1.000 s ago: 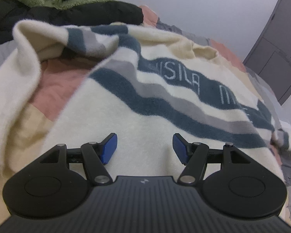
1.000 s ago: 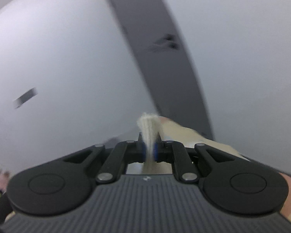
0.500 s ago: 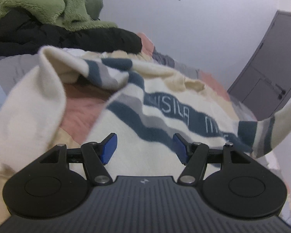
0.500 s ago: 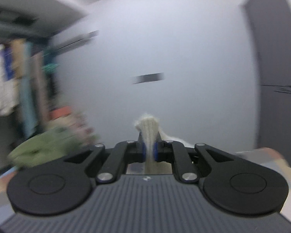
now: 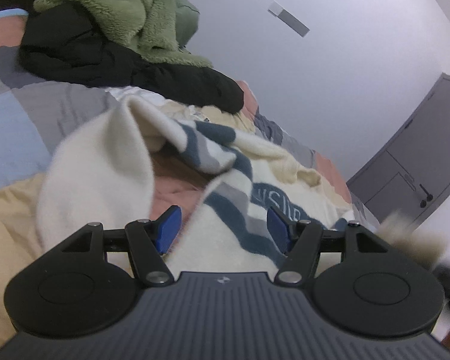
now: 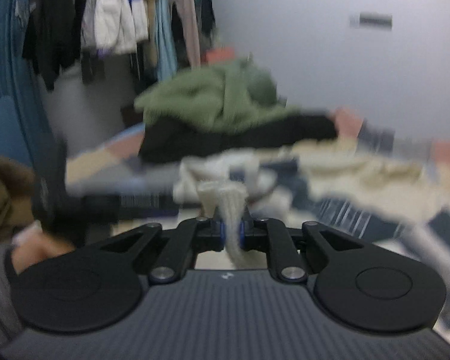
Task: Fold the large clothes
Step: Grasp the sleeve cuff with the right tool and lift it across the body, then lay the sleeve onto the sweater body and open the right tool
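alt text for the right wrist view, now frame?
The right gripper has its jaws shut on a ribbed cream cuff of the striped sweater, which trails blurred across a patchwork bed. Behind lie a green fleece on a black garment, with hanging clothes at upper left against a grey wall.

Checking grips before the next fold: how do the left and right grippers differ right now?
The left gripper has its jaws wide apart, gripping nothing; the right gripper has its jaws shut on a ribbed cream edge of the sweater. The left hangs over the sweater's striped body lying on the bed; the right holds its piece lifted off the bed. Both are black with blue pads.
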The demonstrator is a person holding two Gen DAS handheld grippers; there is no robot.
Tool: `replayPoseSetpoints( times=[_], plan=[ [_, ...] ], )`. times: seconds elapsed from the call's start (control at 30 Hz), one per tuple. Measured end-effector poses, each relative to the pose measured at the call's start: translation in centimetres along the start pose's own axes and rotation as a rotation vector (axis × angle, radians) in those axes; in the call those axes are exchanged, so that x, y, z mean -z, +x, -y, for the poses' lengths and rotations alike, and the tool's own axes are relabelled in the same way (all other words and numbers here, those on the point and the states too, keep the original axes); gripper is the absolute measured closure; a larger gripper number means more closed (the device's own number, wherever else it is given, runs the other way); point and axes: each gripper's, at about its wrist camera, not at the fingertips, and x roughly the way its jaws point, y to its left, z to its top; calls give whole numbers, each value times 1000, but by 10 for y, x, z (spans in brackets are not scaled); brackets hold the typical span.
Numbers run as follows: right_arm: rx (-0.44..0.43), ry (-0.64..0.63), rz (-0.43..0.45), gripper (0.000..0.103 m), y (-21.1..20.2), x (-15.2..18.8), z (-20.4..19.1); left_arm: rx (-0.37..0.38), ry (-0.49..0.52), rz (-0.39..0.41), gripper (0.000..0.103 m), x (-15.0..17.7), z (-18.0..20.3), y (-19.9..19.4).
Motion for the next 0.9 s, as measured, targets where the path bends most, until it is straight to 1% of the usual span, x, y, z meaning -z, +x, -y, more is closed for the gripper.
replayPoseSetpoints(
  times=[0.07,0.13,0.17,0.2,0.23,0.27,0.3,0.43,0.5,0.6,0.7,0.77,0.83,0.87,0.9],
  plan=[
    [-7,13,-41,89,11,17,-8,2,-2,-1,34,0,-2,-1],
    [-21,27,-90,84,19,29,-14,3,3,-3,34,0,-2,-1],
    [-28,39,-105,78,21,30,-15,4,7,-4,34,0,-1,0],
    [-35,48,-115,61,19,30,-16,5,11,-6,34,0,0,1],
    [-41,57,-118,52,16,32,-15,6,15,-9,34,0,1,1],
    [-45,66,-112,38,10,32,-11,9,20,-12,34,1,3,3],
    [-46,74,-100,31,4,33,-9,12,26,-14,34,2,5,4],
    [-13,115,-57,30,-17,38,12,27,68,-21,34,6,13,4],
    [19,152,-34,30,-26,41,26,59,72,-35,34,10,17,3],
    [105,238,6,30,-36,47,54,108,97,-56,35,20,28,3],
    [200,360,34,30,-37,54,85,135,149,-78,36,31,41,5],
    [252,424,38,30,-32,60,104,155,172,-106,36,39,49,9],
    [285,468,26,30,-23,67,118,172,195,-141,36,49,57,15],
    [301,483,18,34,-17,70,125,176,208,-155,36,54,60,18],
    [316,489,9,43,-13,73,130,180,226,-170,36,58,65,22]
  ],
)
